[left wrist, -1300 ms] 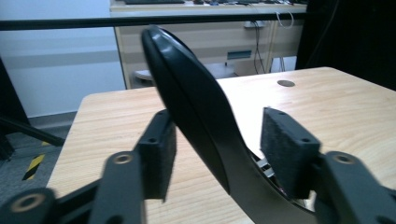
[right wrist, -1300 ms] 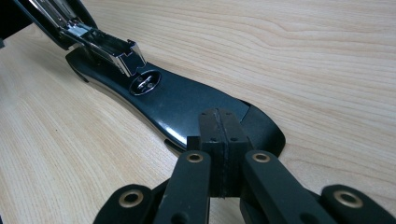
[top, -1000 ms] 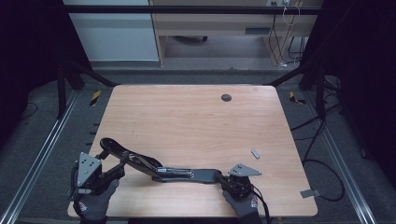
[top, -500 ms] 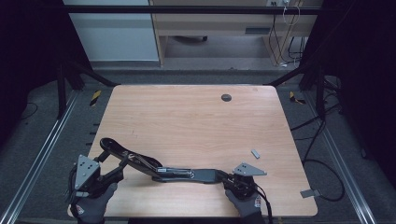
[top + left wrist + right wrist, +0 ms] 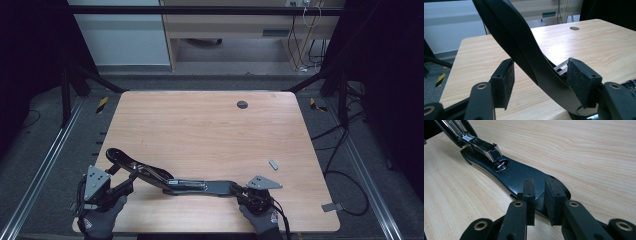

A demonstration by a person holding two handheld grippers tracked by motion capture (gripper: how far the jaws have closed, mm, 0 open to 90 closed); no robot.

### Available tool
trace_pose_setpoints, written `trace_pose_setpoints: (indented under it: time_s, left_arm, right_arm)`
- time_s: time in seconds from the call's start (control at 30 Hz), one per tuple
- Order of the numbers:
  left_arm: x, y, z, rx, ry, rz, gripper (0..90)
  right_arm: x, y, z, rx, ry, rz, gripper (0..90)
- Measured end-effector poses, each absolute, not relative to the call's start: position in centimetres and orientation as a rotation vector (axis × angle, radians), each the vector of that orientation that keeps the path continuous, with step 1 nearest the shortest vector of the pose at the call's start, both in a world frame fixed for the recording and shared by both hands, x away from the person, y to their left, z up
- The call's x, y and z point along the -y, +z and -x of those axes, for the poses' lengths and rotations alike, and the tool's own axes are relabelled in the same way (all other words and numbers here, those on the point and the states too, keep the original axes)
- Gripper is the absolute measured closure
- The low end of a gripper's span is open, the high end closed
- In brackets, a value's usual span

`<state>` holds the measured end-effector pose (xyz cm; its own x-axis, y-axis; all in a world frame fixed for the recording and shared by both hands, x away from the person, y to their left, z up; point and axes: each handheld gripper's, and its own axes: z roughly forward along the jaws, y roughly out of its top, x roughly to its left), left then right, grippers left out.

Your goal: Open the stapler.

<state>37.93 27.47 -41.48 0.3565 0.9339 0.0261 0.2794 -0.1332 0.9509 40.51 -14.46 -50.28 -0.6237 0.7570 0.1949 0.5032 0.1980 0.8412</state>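
Between spread hand-held grippers, black stapler [image 5: 175, 181] swung open; silver magazine [image 5: 482, 146] bare

The large opened stapler [image 5: 165, 179] is glossy black, with a bright silver metal staple channel [image 5: 480, 145] and a small round silver anvil plate [image 5: 500, 165] set in its black base. The wooden table [image 5: 200, 130] is pale beige-pink with fine brown grain lines, and a dark grey round cap [image 5: 242, 104] sits in it. A small grey metal piece [image 5: 273, 164] lies on the wood. Both gripper bodies are black with dark charcoal felt pads on the fingers [image 5: 580, 80], brass-coloured rivets, and grey three-cornered plates [image 5: 264, 182]. The gloves [image 5: 102, 217] are dark grey.
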Motion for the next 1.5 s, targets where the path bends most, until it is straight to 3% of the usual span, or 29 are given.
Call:
trace_pose_setpoints:
  time_s: [0.33, 0.87, 1.5]
  left_arm:
    - [-27.7, -41.3, -37.8, -1.096, 0.821, -1.657, 38.4]
    - [-28.4, -43.1, -37.2, -1.083, 0.787, -1.857, 24.5]
    - [-28.8, -47.1, -38.5, -1.217, 0.811, -1.856, 25.5]
  right_arm:
    - [14.6, -50.0, -40.4, -2.199, 1.411, -1.196, 78.7]
    - [15.2, -49.7, -40.5, -2.167, 1.406, -1.192, 74.8]
    - [19.8, -47.4, -41.8, -2.064, 1.293, -1.285, 57.8]
